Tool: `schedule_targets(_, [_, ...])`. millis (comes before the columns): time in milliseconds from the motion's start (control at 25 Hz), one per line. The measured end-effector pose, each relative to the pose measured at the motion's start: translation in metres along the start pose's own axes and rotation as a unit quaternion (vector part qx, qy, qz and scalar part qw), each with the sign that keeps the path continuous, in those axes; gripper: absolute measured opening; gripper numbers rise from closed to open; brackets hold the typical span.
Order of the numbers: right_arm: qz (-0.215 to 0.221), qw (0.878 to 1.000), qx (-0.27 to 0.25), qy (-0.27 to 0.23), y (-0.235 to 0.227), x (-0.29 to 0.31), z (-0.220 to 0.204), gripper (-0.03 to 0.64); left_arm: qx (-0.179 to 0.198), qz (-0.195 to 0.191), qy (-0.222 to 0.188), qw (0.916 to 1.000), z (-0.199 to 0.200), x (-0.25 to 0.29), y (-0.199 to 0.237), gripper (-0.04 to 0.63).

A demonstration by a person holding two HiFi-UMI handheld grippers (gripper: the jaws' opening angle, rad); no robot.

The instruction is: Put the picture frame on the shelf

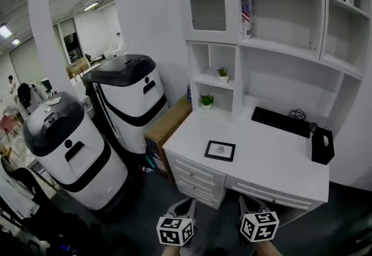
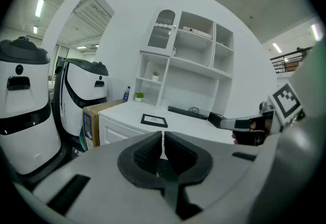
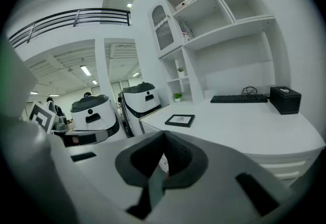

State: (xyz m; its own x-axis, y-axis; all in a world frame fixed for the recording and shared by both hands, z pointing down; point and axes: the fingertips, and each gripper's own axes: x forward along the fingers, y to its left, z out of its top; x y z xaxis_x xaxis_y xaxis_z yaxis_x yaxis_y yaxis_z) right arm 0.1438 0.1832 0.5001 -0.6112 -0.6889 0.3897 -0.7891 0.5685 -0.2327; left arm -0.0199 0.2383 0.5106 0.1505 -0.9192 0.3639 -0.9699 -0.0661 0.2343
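Note:
A small black picture frame (image 1: 220, 150) lies flat on the white desk (image 1: 273, 164), near its front left part. It also shows in the left gripper view as the frame (image 2: 154, 120) and in the right gripper view as the frame (image 3: 180, 120). Above the desk rises a white shelf unit (image 1: 279, 22) with open compartments. My left gripper (image 2: 162, 139) and right gripper (image 3: 164, 140) hang side by side in front of the desk, well short of the frame. Both are shut with nothing between the jaws. In the head view only their marker cubes (image 1: 175, 230) (image 1: 259, 226) show.
On the desk lie a black keyboard (image 1: 281, 121) and a black box (image 1: 322, 145). Two small potted plants (image 1: 207, 100) stand in the left cubbies. A cardboard box (image 1: 165, 127) and two large white-and-black machines (image 1: 125, 98) stand left of the desk.

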Motion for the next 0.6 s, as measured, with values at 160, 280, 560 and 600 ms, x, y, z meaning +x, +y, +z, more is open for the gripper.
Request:
schedule_targets(160, [-0.005, 1.0, 0.015, 0.009, -0.01, 0.004, -0.003, 0.0, -0.001, 0.003, 0.001, 1.0, 0.002, 0.007, -0.002, 0.021])
schedule_targets(280, [-0.005, 1.0, 0.023, 0.007, -0.019, 0.01, 0.002, 0.0, 0.008, 0.009, 0.01, 0.9999, 0.005, 0.018, -0.003, 0.021])
schedule_targets(560, [0.011, 0.999, 0.035, -0.004, -0.033, 0.021, 0.012, 0.002, 0.008, 0.021, 0.019, 0.9996, 0.008, 0.038, -0.004, 0.023])
schedule_targets(600, [0.016, 0.999, 0.036, -0.008, -0.035, 0.022, 0.015, 0.002, 0.009, 0.02, 0.018, 0.9996, 0.011, 0.041, -0.004, 0.023])
